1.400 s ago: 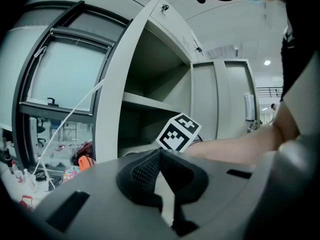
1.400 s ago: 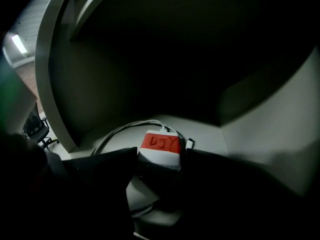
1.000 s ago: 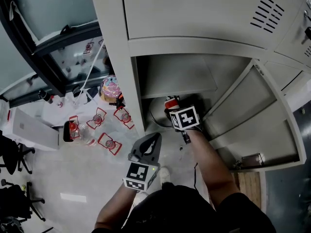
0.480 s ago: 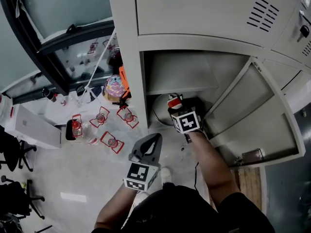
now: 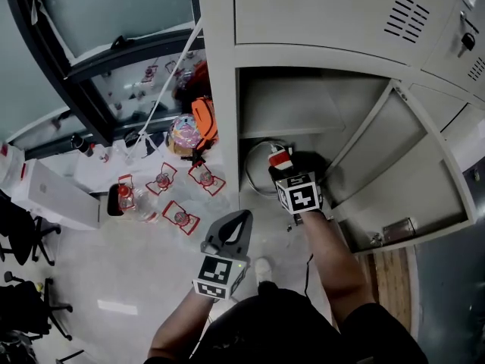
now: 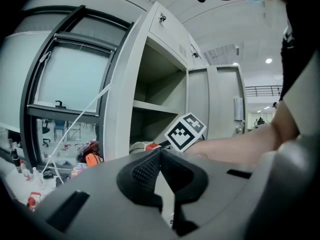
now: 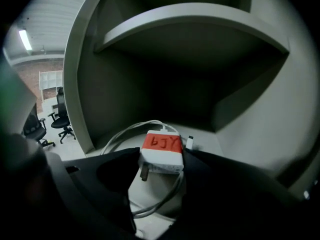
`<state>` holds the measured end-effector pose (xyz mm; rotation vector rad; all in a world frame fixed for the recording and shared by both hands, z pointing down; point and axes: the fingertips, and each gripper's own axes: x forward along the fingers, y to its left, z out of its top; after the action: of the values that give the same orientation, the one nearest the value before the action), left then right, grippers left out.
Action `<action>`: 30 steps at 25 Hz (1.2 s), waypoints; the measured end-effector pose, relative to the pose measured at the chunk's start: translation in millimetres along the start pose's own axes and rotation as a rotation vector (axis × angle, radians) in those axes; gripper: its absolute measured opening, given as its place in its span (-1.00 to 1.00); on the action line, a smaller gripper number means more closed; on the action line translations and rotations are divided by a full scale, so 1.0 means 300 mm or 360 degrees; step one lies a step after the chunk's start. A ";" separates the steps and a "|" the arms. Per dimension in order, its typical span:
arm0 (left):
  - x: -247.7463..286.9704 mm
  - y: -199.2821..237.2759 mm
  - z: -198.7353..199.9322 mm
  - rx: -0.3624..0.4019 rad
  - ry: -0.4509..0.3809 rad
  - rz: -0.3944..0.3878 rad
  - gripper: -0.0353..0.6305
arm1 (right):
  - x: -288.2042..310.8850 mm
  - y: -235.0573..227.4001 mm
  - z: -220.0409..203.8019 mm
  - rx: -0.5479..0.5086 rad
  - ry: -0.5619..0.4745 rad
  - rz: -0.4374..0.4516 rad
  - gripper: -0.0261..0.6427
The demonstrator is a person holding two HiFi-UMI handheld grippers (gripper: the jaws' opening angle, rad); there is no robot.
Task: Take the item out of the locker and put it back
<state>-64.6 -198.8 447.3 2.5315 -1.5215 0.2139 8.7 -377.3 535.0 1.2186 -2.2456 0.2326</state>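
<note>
The right gripper (image 7: 160, 162) has just been closing its fingers and now pinches the white charger (image 7: 161, 145) by its sides, inside the lower locker (image 5: 220, 127) compartment. The charger's long axis runs along the fingers, prong toward the hand, with the cable (image 7: 125, 134) trailing rearward. The left gripper (image 6: 159, 152) is outside the locker, well apart, fingers pressed together.

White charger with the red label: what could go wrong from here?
1. The right gripper, whose jaws have just been closing, pinches the white charger with the red label only near its tips, so it may slip out.
2. Its white cable lies looped on the grey locker floor. It could snag there and tug the charger loose.
</note>
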 end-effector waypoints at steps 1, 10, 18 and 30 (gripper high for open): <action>-0.013 0.001 -0.003 -0.0001 0.0002 0.0000 -0.88 | -0.012 0.012 0.004 -0.0001 -0.0016 0.0003 -0.11; -0.138 -0.022 -0.035 -0.0020 0.0026 -0.0061 -0.88 | -0.170 0.101 0.004 0.0028 -0.0103 -0.0054 -0.11; -0.269 -0.058 -0.051 0.0000 0.0002 -0.0145 -0.88 | -0.372 0.208 -0.009 0.0080 -0.0198 -0.0122 -0.11; -0.445 -0.120 -0.113 0.0026 0.0028 -0.0242 -0.88 | -0.612 0.390 -0.078 0.0143 -0.0274 -0.0143 -0.11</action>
<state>-96.1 -60.0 448.7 2.6351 -1.3187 0.2274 0.6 -169.8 465.3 1.4320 -2.3405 0.2028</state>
